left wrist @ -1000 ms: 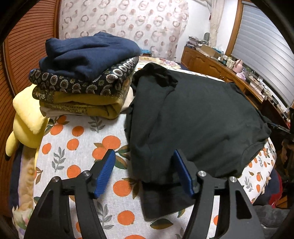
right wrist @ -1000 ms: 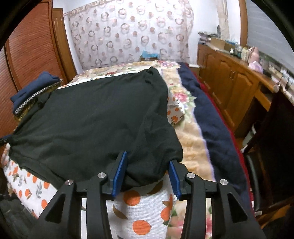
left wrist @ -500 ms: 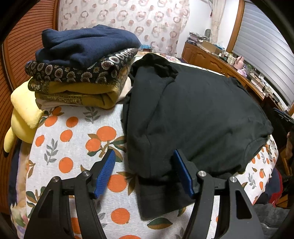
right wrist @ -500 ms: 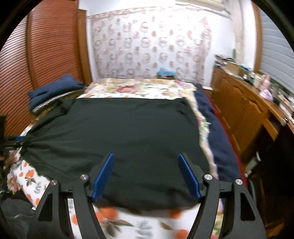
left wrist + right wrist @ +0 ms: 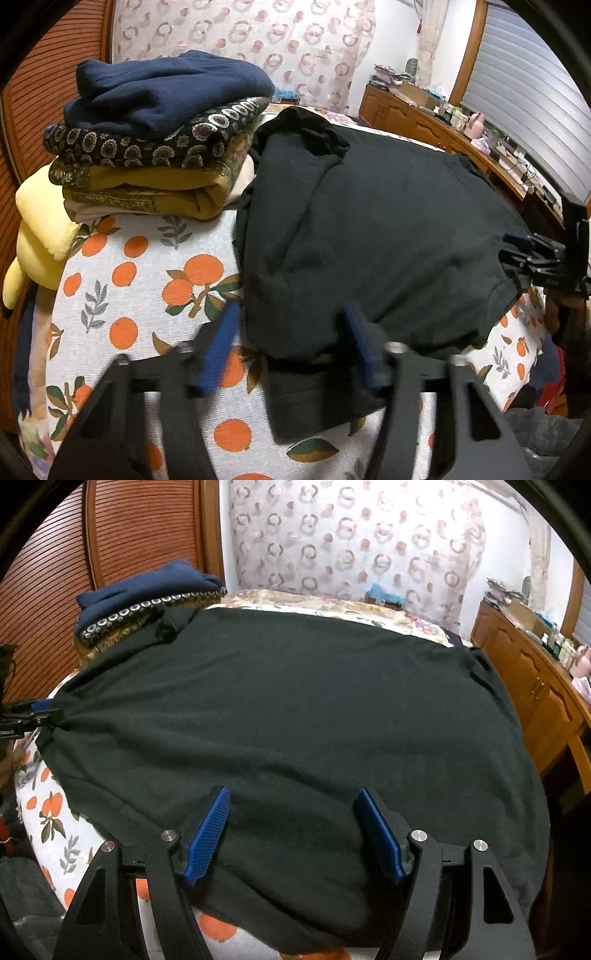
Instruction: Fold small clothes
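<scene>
A black shirt [image 5: 369, 236] lies spread on the orange-print bed cover [image 5: 140, 280]; it fills the right wrist view [image 5: 295, 720]. My left gripper [image 5: 291, 347] is open, its blue pads either side of the shirt's near-left edge, where a folded flap hangs down. My right gripper [image 5: 293, 834] is open just above the shirt's near hem, holding nothing. The right gripper also shows in the left wrist view [image 5: 532, 254] at the shirt's far right edge. The left gripper shows in the right wrist view [image 5: 33, 712] at the shirt's left corner.
A stack of folded clothes [image 5: 159, 136], navy on top, patterned and mustard below, stands beside the shirt's collar end. A yellow plush toy [image 5: 40, 236] lies at the left bed edge. A wooden cabinet [image 5: 532, 686] runs along the right. A wooden slatted wall [image 5: 110, 535] is behind the stack.
The right gripper opened, let go of the shirt's corner and moved left over the now flat shirt. The left gripper shifted slightly forward and stays open.
</scene>
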Action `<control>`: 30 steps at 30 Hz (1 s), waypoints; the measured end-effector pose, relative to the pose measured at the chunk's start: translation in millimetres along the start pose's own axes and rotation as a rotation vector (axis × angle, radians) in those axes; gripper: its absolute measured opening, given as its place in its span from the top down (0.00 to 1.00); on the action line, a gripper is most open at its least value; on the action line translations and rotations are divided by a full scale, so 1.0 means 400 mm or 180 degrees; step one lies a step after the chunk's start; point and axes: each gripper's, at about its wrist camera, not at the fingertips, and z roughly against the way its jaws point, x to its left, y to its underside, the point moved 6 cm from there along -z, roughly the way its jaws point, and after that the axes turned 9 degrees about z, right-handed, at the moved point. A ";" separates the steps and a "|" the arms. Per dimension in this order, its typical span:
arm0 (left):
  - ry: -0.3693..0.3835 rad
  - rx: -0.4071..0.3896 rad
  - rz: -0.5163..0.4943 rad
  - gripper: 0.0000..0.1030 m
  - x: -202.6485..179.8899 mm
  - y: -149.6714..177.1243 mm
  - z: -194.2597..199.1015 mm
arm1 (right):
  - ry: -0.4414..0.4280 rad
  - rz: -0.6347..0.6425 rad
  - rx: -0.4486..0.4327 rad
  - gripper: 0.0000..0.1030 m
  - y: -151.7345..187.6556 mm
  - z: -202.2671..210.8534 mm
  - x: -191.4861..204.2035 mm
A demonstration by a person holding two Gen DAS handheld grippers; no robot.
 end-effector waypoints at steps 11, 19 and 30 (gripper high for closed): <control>0.0290 -0.0187 -0.0009 0.92 -0.049 -0.029 0.034 | 0.0080 0.0030 0.0035 0.28 -0.016 -0.012 0.028; 0.0581 -0.0552 -0.0148 0.92 -0.169 -0.135 0.111 | 0.0085 -0.0048 -0.0008 0.28 -0.007 -0.006 0.017; 0.1037 -0.0588 -0.0532 0.92 -0.397 -0.253 0.097 | 0.0193 -0.0381 -0.0305 0.28 0.034 0.084 -0.057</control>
